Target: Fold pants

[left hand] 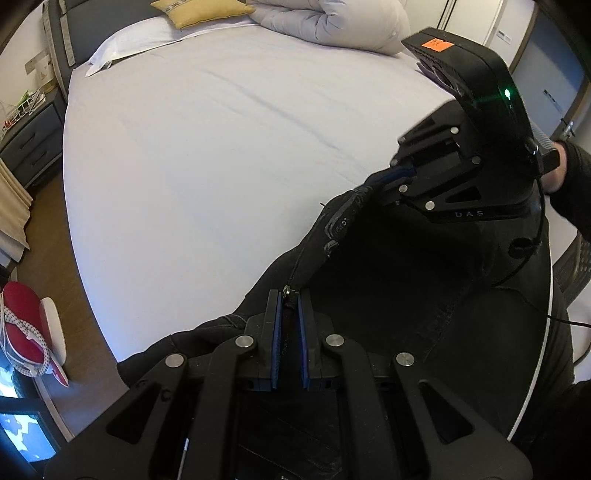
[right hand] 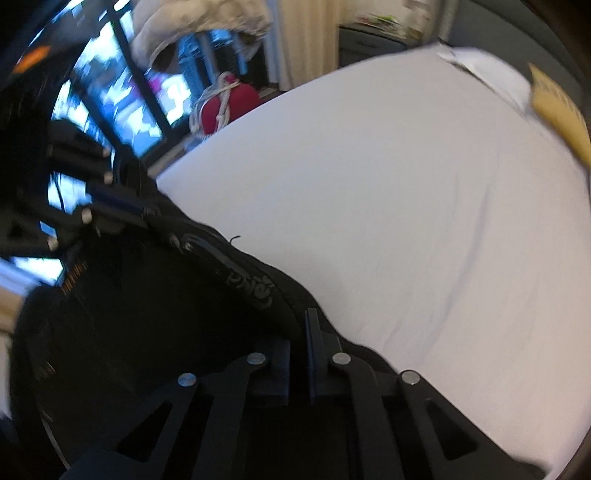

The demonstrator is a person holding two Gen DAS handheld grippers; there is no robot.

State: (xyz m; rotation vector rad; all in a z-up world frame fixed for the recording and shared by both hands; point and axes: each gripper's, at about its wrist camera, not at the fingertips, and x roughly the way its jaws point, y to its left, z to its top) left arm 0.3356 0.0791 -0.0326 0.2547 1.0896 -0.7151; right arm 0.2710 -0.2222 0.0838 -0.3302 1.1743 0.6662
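the left gripper (left hand: 290, 299) is pinching the waistband edge of the black pants (left hand: 388, 295), its 2 blue pads (left hand: 276, 332) pressing together on the fabric near a small metal button. the right gripper (left hand: 400, 176) is reaching in from the right side of the left wrist view, its jaws closing tight on another part of the same waistband, with a hand (left hand: 556, 166) in a dark sleeve behind it. in the right wrist view, which is blurring, the right gripper (right hand: 299, 332) is sitting with its fingers close together at the dark waistband, and the left gripper (right hand: 122, 206) is gripping the band further along, beyond some pale lettering. the pants (right hand: 147, 314) are lying bunched at the near edge of the bed (left hand: 221, 147), hanging partly over it. the pale sheet is stretching away bare towards the far edge, where a yellow cushion (left hand: 199, 11), a white pillow (left hand: 129, 40) and a rolled duvet (left hand: 332, 22) are resting.
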